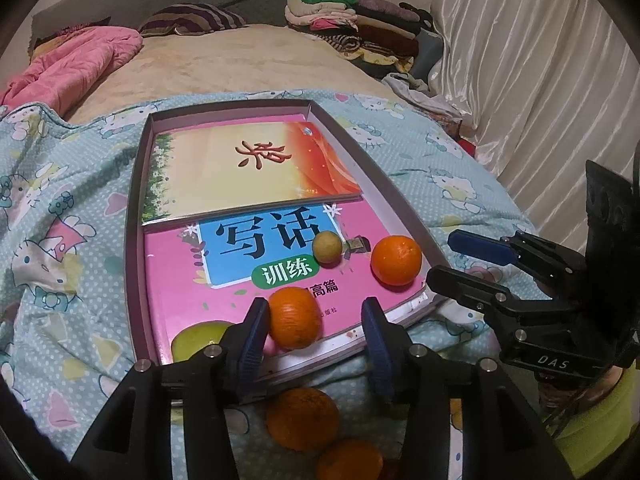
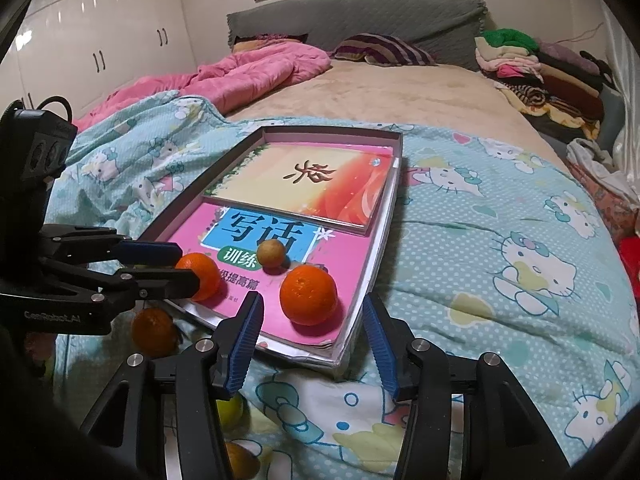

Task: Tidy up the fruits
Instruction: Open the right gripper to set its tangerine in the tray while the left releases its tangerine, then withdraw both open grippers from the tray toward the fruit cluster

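Note:
A shallow cardboard tray [image 1: 134,216] lined with two books lies on the bedspread. On the pink book rest a small yellow-green fruit [image 1: 327,246], an orange [image 1: 396,260] near the right wall and a green fruit [image 1: 200,340] at the near left. My left gripper [image 1: 316,320] is open around a second orange [image 1: 294,318], which leans on the left pad with a gap to the right pad. My right gripper [image 2: 313,297] is open, with the right-hand orange [image 2: 308,294] just past its fingertips and untouched. The left gripper [image 2: 188,264] shows at the left of the right wrist view.
Two oranges [image 1: 302,418] [image 1: 348,460] and a green fruit [image 2: 230,412] lie on the cartoon-cat bedspread [image 2: 500,240] in front of the tray. A pink quilt [image 2: 240,72], a striped pillow [image 2: 384,50] and folded clothes [image 2: 520,64] sit at the far end of the bed.

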`<state>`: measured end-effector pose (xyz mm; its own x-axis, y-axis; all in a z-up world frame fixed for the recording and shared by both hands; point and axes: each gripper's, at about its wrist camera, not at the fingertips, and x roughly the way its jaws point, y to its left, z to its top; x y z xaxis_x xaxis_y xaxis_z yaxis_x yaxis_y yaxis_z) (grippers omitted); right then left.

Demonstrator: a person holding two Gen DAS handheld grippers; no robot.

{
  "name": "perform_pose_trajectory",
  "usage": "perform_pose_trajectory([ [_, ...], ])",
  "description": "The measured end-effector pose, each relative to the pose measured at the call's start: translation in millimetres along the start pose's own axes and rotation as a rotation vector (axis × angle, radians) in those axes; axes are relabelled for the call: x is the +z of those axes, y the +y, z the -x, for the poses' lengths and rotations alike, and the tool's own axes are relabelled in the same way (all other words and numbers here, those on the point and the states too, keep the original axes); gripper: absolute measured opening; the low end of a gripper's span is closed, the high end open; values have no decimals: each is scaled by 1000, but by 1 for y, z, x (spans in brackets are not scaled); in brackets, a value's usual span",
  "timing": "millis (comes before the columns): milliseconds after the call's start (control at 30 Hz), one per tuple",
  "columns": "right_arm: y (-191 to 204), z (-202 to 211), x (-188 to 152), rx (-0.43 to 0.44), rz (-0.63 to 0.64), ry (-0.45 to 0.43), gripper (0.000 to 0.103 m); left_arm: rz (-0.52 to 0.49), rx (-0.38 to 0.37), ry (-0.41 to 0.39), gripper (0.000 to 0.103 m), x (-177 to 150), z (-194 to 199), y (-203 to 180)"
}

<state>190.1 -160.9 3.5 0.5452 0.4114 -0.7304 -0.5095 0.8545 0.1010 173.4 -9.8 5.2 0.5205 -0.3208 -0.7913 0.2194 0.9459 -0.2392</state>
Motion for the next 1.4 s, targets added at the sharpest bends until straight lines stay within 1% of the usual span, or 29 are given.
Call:
perform_pose_trajectory([
  [167, 0, 4, 1, 3, -4, -15, 55, -7, 5, -16, 56, 1, 6, -1],
  [400, 1, 11, 3, 11, -11, -41, 57, -13, 15, -32, 60, 2, 13, -3],
  [667, -1, 17, 3, 10, -26, -57, 58, -13, 26, -58, 65, 4, 23, -2],
  [1000, 2, 30, 3, 11, -26, -85, 60, -9, 30, -89, 67, 4, 39, -1],
  [1400, 13, 49, -2, 4, -8, -114, 61, -18, 38, -112, 67, -8, 57, -6],
])
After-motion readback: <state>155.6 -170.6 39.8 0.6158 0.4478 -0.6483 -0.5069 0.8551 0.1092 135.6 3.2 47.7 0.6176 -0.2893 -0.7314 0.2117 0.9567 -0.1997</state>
